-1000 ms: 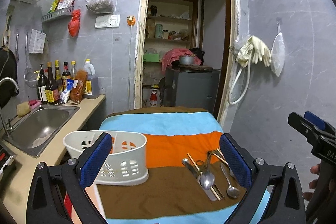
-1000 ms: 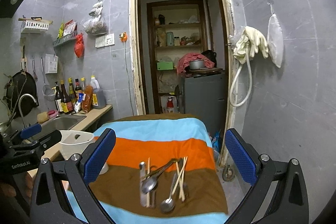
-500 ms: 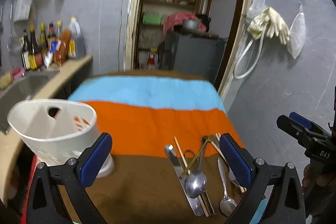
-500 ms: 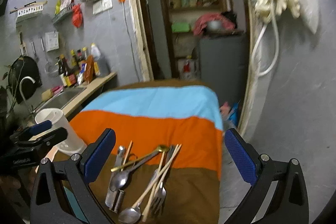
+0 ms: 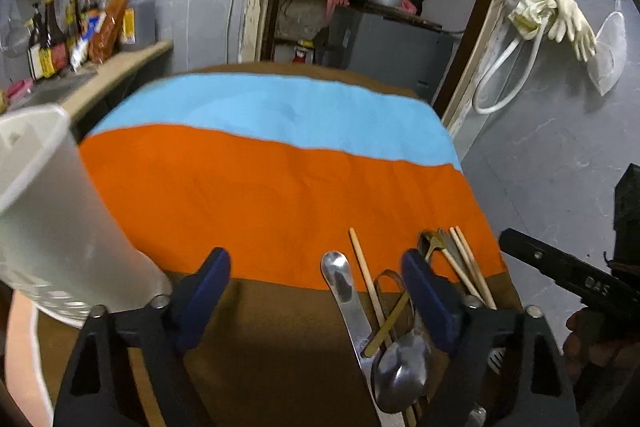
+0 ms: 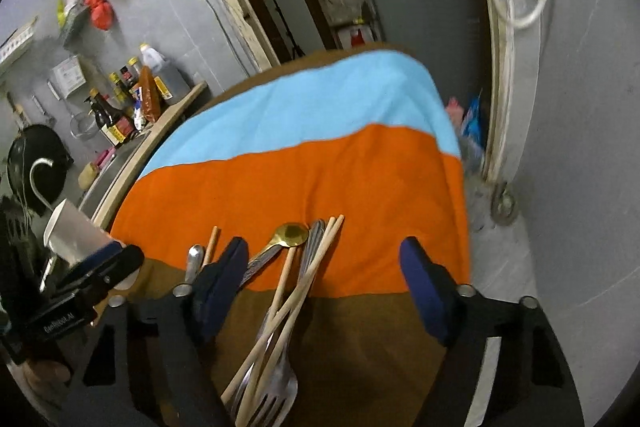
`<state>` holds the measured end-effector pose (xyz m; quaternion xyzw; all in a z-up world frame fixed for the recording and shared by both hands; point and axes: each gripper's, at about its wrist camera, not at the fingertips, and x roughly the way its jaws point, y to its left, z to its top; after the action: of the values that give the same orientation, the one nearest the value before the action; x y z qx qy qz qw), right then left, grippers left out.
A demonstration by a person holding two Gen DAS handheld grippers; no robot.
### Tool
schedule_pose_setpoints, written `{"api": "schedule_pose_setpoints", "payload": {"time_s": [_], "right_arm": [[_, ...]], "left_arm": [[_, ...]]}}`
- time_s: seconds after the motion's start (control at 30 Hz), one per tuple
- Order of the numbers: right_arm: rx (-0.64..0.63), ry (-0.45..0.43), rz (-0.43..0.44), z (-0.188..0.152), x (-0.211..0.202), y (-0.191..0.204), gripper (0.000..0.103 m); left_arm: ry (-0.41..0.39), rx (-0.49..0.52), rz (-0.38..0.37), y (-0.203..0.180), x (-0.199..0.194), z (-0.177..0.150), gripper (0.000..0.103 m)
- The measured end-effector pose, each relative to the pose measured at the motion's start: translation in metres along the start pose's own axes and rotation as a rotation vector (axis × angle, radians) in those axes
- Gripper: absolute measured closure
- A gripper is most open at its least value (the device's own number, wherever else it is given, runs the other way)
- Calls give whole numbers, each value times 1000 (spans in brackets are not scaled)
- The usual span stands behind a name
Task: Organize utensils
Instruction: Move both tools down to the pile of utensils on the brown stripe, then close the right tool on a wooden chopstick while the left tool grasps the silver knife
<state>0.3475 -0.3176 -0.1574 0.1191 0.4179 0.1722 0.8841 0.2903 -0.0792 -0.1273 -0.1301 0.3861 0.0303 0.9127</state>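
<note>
My right gripper (image 6: 324, 287) hangs over the near end of the utensil pile, its jaws apart and gripping nothing, though they have just been closing in; the pale wooden chopsticks (image 6: 296, 299) and a steel fork (image 6: 272, 397) lie between the blue pads, untouched. Just ahead of the pads a gold spoon (image 6: 290, 235) rests on the orange band of the striped cloth (image 6: 360, 179). My left gripper (image 5: 316, 295) is likewise slack and empty, its jaws also just narrowed, with a flat steel handle (image 5: 344, 287), a single chopstick (image 5: 366, 275) and a steel spoon (image 5: 400, 371) between and below its pads. Off to its left stands the white plastic utensil holder (image 5: 52, 219), close to the left finger. I judge all of this light and stiff; the steel pieces look polished and slippery, and lying flat on soft cloth they will be hard to get under. The chopsticks cross one another, so pinching them mid-length where they bunch seems best to me. For the spoons I would take the narrow neck, not the bowl. The holder looks light enough to tip if knocked.
</note>
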Motion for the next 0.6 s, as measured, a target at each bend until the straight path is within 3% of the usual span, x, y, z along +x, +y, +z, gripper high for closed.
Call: {"api": "schedule_pose_setpoints", "payload": {"time_s": [0.1,0.13,0.17,0.27,0.37,0.5,0.6], "right_arm": [[2,40,13,-4,22,-1,57],[2,53,18,-5,27,0,63],[5,65,24,-6,31,-1,65],[8,91,36,-8,37,-2,69],[8,108,41,-9,41,-3,72],[8,126,53,-9,42,-6,75],[9,137,57,-9,43,-9,81]], "left_arm": [[53,-32,-50,5,15,-2,34],[66,-41,-62,6,18,-2,42],[92,-63,-84,9,24,-3,51],[125,-77,-102,10,36,-4,66],[148,-66,-139,4,43,-4,76],[174,-52,-170,-7,51,-6,77],[191,-94,-186,-4,55,-4,84]]}}
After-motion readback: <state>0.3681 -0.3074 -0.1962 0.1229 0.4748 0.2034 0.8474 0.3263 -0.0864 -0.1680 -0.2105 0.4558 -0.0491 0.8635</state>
